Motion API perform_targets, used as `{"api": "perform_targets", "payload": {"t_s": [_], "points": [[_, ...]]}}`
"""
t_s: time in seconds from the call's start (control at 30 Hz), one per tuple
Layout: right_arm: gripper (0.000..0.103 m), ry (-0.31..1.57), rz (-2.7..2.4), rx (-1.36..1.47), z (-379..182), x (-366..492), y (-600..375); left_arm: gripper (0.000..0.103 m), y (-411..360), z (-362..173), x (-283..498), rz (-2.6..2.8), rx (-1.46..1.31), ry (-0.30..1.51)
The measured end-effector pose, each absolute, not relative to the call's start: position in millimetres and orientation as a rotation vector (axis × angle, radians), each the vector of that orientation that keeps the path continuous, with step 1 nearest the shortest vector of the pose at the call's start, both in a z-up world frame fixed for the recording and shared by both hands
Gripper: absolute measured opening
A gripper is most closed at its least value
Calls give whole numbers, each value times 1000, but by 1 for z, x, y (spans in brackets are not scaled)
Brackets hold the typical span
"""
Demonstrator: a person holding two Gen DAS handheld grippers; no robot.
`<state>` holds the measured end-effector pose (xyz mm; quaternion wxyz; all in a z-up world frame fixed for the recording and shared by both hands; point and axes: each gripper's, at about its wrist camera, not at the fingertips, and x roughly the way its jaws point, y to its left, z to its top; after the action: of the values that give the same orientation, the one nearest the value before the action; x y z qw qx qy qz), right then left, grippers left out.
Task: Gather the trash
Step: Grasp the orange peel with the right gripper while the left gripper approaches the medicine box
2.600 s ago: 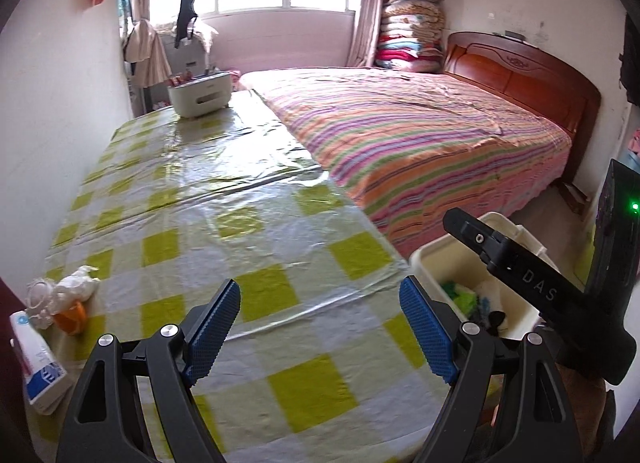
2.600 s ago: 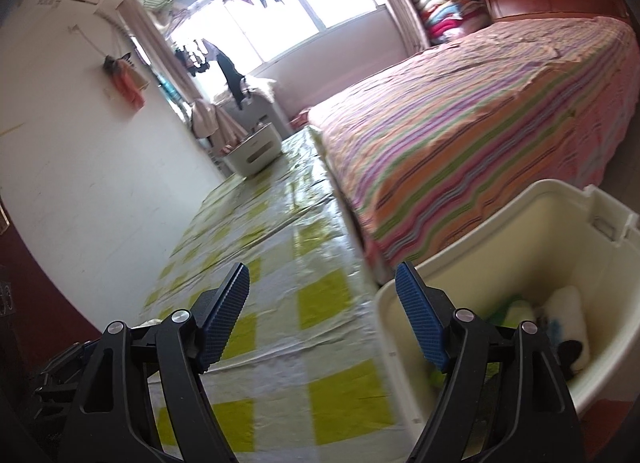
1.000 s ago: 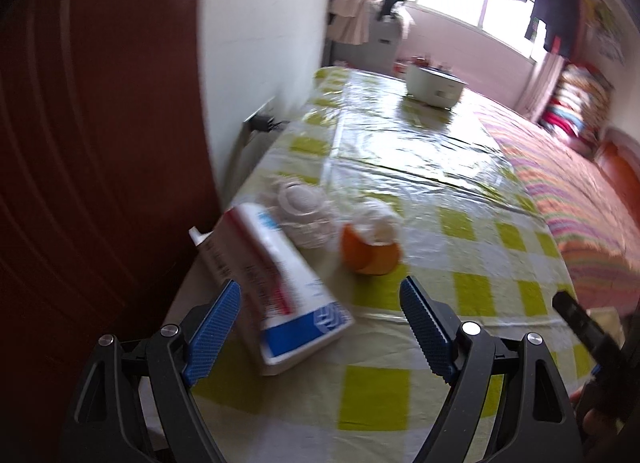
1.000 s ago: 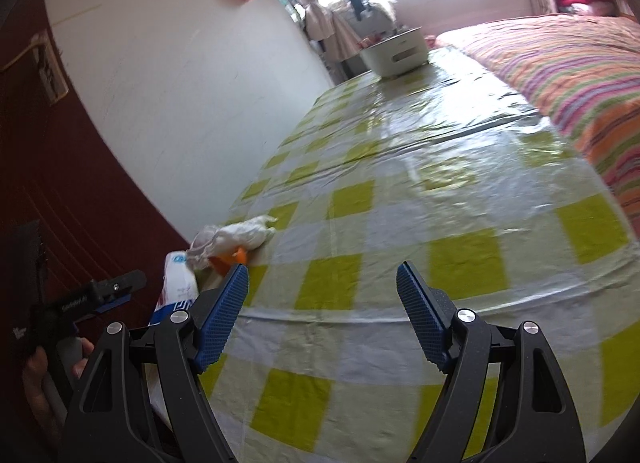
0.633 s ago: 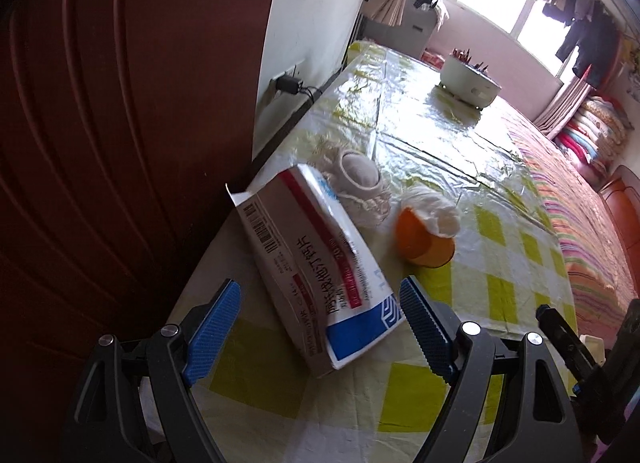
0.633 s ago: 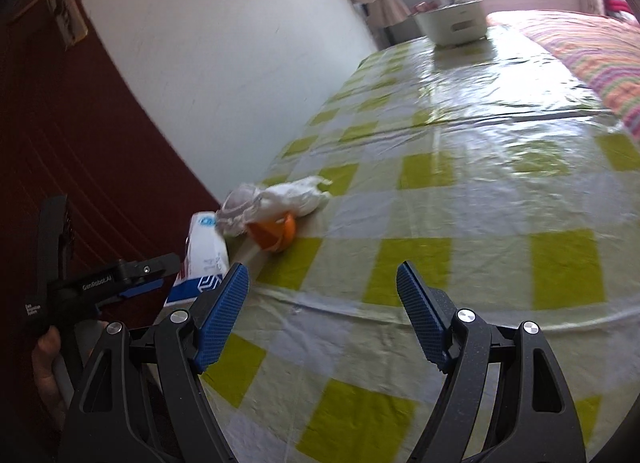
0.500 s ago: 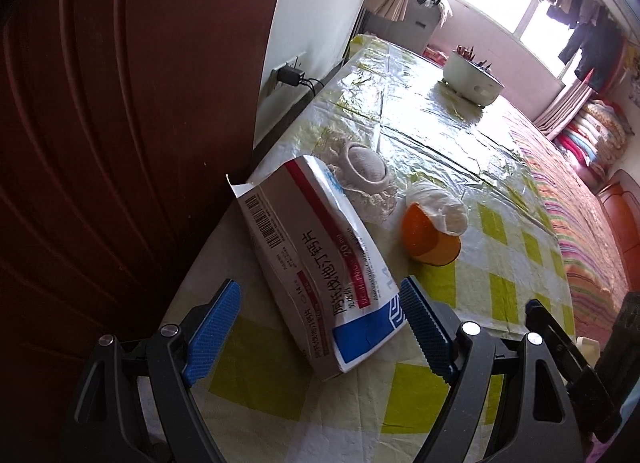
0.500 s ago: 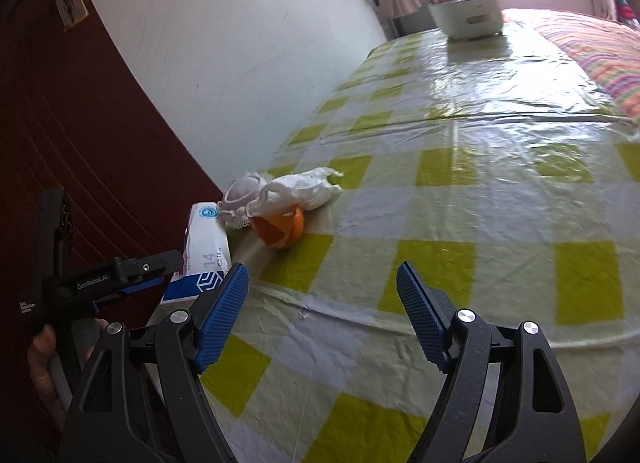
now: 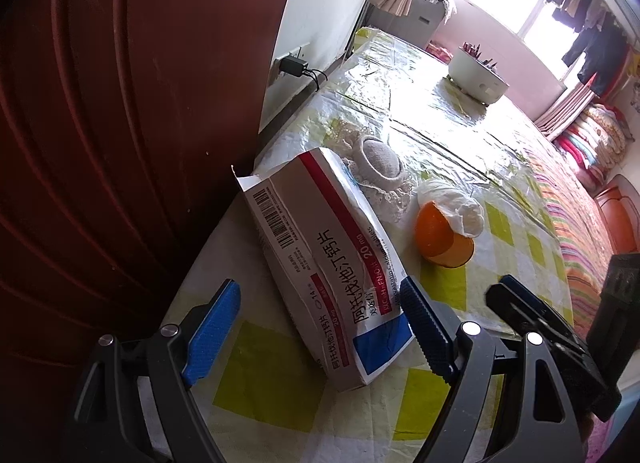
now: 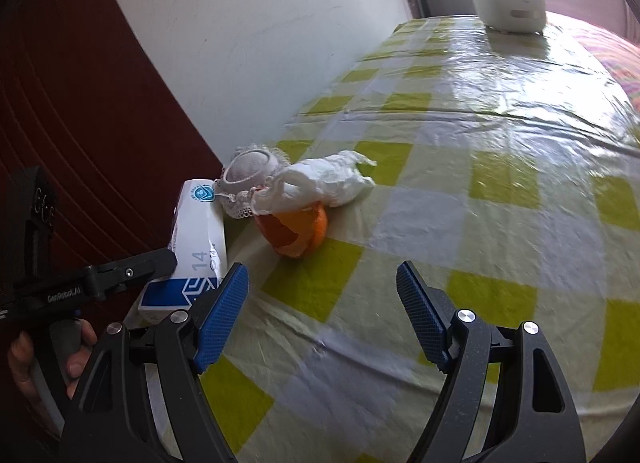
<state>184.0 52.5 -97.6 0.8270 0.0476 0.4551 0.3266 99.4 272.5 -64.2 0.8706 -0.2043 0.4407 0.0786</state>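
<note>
Both grippers, left gripper (image 9: 320, 327) and right gripper (image 10: 322, 315), are held wide, empty. Box (image 9: 324, 263) could be nudged off table (image 10: 500, 191) edge by a misjudged pad.

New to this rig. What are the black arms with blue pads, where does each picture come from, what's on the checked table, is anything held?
No robot arm here: a person carries a two-finger tool in each hand, each with a fisheye camera looking forward along its fingers. One picture is from the left tool, the other from the right tool; the blue pads are the fingertips. The right view also shows the person's hand gripping the left tool's handle. On the checked tablecloth lie a medicine box, an orange cup with crumpled white plastic, and a lace-trimmed round thing. Both tools stand open and hold nothing. The box lies just ahead of the left one.
</note>
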Motion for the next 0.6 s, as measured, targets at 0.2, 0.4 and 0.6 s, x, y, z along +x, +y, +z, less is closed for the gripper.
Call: {"api": "perform_targets", "payload": {"t_s": [0.2,0.4,0.6], "points": [[75,987,721,74,-96,198,73,79,270,-67,104,156,-421,930],[75,1025,740,64,-102,212,93,80,270,-69,107,144,-436,933],[54,1056,744,62,-107,224,106,81,266,-73,111,141,-443,941]]}}
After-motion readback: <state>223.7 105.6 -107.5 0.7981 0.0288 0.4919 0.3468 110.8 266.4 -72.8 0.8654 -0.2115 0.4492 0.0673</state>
